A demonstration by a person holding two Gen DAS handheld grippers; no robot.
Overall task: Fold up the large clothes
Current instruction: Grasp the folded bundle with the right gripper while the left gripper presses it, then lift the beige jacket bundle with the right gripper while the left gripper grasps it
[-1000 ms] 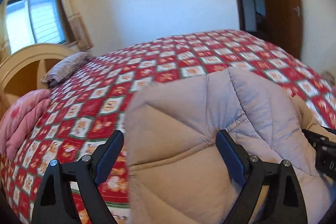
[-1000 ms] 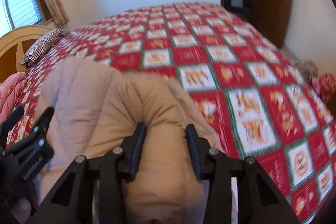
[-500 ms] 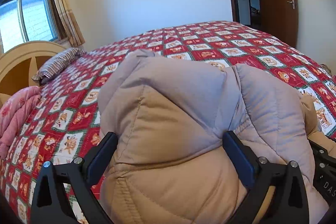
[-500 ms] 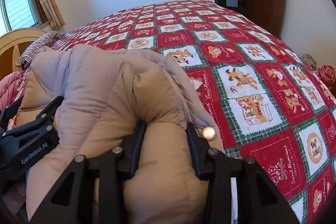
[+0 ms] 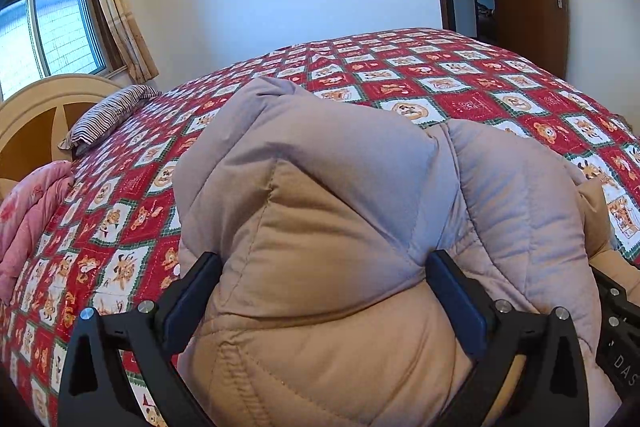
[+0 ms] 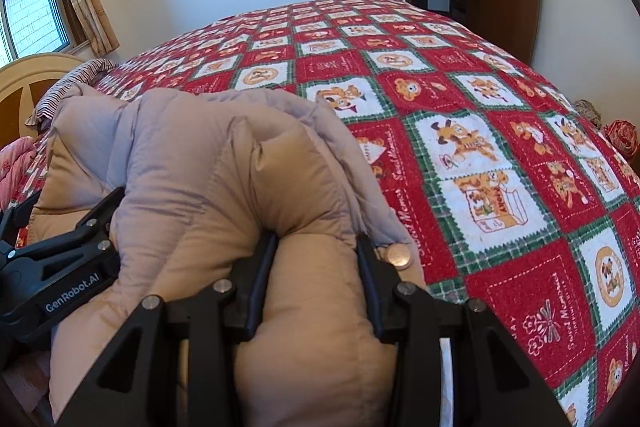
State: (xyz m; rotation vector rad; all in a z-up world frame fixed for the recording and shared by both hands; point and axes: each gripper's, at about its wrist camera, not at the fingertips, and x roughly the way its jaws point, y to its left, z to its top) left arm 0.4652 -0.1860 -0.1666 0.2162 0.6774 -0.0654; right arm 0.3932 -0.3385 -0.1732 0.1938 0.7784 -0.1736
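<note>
Fold step: puffer jacket [image 5: 344, 227] bunched on bed [image 6: 500, 163]. Left gripper [image 5: 320, 303] jaws just opened wide, jacket between, apparently loose; right gripper [image 6: 316, 275] jaws pinch a padded fold. Next, probably: right releases, then flatten.

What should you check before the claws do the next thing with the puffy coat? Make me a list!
1. Right claw squeezing the puffy beige quilted coat: ok, a roll of it is pinched.
2. Left claw has let go: its jaws have just been opening; the coat bulges between them, pressing cannot tell.
3. Coat lying on the red checked bedspread: ok.
4. Bedspread beyond the coat free for folding: ok.
5. Round metal snap not caught: ok, beside the right claw.
6. Coat folded neatly: cannot tell, bunched.
</note>
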